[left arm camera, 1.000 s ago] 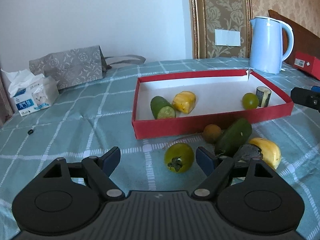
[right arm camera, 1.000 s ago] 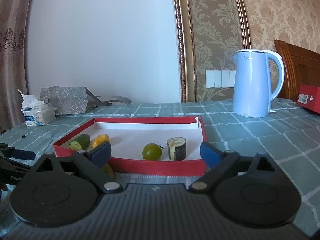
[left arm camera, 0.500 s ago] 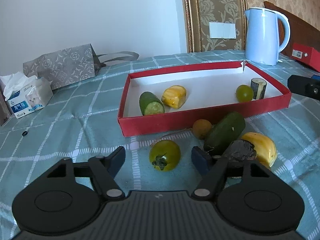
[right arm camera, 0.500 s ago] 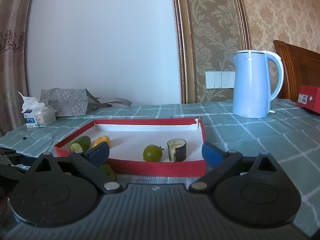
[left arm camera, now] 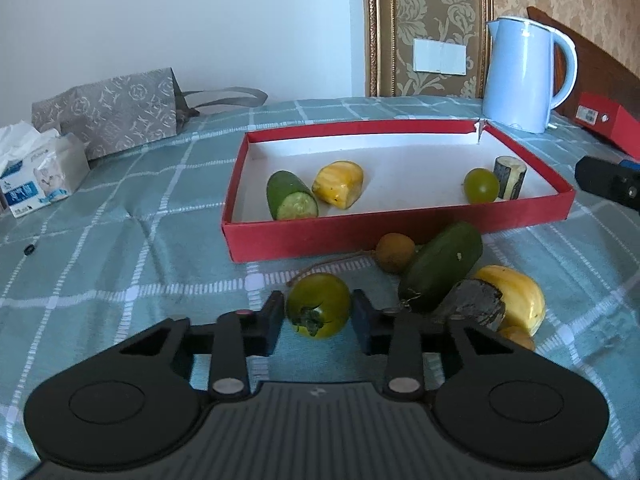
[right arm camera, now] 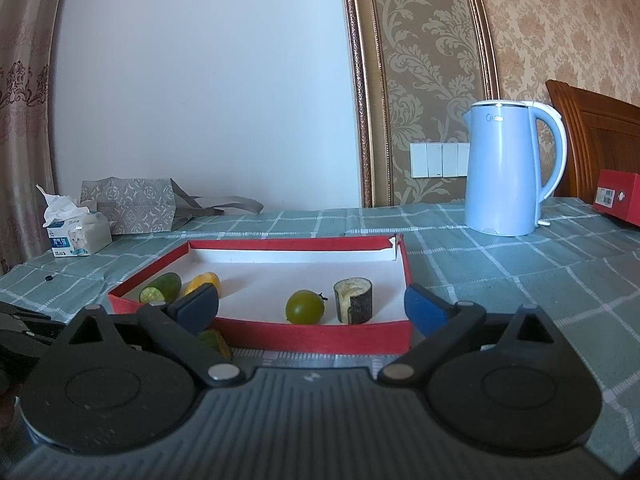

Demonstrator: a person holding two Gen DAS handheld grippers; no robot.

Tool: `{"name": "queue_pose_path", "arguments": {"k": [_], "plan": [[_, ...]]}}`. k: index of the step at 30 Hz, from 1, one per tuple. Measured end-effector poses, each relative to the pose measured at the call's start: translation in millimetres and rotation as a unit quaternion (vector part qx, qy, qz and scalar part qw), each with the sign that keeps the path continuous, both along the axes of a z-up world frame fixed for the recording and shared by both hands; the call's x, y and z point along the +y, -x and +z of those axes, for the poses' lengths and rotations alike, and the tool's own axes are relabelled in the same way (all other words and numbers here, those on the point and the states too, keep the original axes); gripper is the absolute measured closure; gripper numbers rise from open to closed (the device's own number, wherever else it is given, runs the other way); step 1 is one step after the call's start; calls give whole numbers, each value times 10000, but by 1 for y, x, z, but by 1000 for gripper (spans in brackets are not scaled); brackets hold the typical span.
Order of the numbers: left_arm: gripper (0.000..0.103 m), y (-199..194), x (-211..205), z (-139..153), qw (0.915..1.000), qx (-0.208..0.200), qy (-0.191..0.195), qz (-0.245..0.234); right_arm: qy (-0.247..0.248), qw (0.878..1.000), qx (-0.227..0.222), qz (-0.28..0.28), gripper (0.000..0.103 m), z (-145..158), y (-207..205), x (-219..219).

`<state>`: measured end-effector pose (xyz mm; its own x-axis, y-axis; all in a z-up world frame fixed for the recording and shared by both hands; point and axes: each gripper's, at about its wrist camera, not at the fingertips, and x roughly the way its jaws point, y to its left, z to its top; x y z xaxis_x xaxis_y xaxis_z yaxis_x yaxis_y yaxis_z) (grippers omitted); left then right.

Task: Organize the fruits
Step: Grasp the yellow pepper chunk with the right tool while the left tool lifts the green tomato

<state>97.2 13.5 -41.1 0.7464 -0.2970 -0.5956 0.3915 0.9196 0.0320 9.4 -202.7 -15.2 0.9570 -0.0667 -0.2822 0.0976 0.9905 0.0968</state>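
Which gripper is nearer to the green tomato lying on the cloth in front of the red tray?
Left. The left gripper has its jaws around the round green tomato; the right gripper stands open farther right, facing the red tray.

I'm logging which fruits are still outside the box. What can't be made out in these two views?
- Left wrist view: a small orange fruit is mostly hidden behind the left tongs and the dark chunk.
- Right wrist view: the loose pile is nearly all hidden; only a greenish bit shows behind the right tongs.
- Right wrist view: the label on the red case is too small to read.
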Motion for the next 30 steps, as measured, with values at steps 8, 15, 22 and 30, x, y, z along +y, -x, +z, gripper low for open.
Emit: {"name": "queue_pose_path", "arguments": {"k": [8,15,22,30], "plan": [[71,2,6,5,9994,-226,59,258,-7,10000,2,-24,4,0,-1,-1],[71,-3,19,8,9983,-188,206,515,35,9999,103,-91,4,-3,-4,-3],[71,-2,24,10,9976,-233,264,602,128,9984,509,192,12,-8,4,4],[71,0,28,13,9971,-255,377,612,512,9930,771,738,26,-11,14,40]]}}
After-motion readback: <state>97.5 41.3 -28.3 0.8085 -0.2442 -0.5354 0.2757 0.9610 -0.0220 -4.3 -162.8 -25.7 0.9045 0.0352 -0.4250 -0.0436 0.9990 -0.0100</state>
